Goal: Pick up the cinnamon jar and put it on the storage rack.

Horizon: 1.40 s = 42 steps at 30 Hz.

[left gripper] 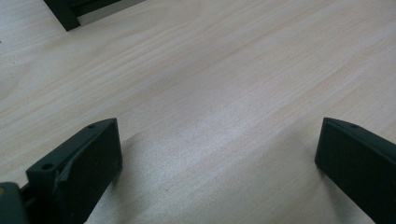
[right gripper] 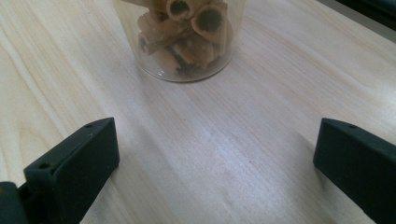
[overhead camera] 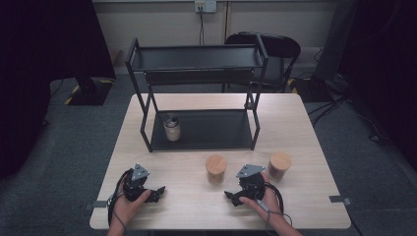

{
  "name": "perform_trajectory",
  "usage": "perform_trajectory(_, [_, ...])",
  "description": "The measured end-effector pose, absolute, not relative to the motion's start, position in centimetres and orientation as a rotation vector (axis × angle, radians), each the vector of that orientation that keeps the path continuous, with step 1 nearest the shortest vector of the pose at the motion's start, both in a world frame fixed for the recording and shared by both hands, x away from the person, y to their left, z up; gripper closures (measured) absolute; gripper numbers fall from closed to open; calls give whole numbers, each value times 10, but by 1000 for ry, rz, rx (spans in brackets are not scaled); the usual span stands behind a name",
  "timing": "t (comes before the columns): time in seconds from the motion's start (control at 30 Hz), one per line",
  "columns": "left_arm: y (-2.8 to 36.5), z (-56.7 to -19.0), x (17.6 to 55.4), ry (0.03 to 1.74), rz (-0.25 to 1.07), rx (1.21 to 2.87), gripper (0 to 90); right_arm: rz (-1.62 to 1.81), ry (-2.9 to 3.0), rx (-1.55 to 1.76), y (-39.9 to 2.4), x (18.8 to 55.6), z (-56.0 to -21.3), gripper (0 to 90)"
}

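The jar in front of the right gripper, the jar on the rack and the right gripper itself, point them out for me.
jar of rolls (right gripper: 187, 42), right gripper view, glass wall.
jar on the rack (overhead camera: 172, 129), high view, its body.
right gripper (overhead camera: 231, 196), high view, between its jaw tips.

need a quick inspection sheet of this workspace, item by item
surface: light wooden table, bare grain under both grippers.
job's things: two clear jars with wooden lids stand on the table, middle jar and right jar; a jar ahead of the right gripper holds brown tubular pieces. A third jar stands on the lower shelf of the black two-tier rack.
clutter: nothing seen.
grippers: left gripper and right gripper rest low at the near edge, both jaws wide apart, holding nothing.
cables: one loops from each gripper by the wrists; more lie on the floor at right.
surroundings: grey carpet, black chair behind the rack, wall socket.
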State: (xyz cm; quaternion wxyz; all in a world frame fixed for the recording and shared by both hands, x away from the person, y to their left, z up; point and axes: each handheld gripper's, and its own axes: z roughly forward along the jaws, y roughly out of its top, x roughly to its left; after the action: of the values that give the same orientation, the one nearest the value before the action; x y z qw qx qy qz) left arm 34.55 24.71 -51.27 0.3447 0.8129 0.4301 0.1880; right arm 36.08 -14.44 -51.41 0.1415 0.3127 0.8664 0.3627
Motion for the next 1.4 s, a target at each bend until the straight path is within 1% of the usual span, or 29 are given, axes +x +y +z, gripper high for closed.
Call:
perform_trajectory(0.23, [247, -513, 345, 1117, 488, 2111, 1, 1038, 2474, 911, -143, 364, -510, 16])
perform_trajectory(0.73, [247, -513, 346, 1117, 488, 2111, 1, 1176, 2436, 931, -136, 373, -501, 36])
perform_trajectory(1.4, [247, -513, 346, 1117, 488, 2111, 1, 1246, 2443, 887, -111, 382, -506, 78])
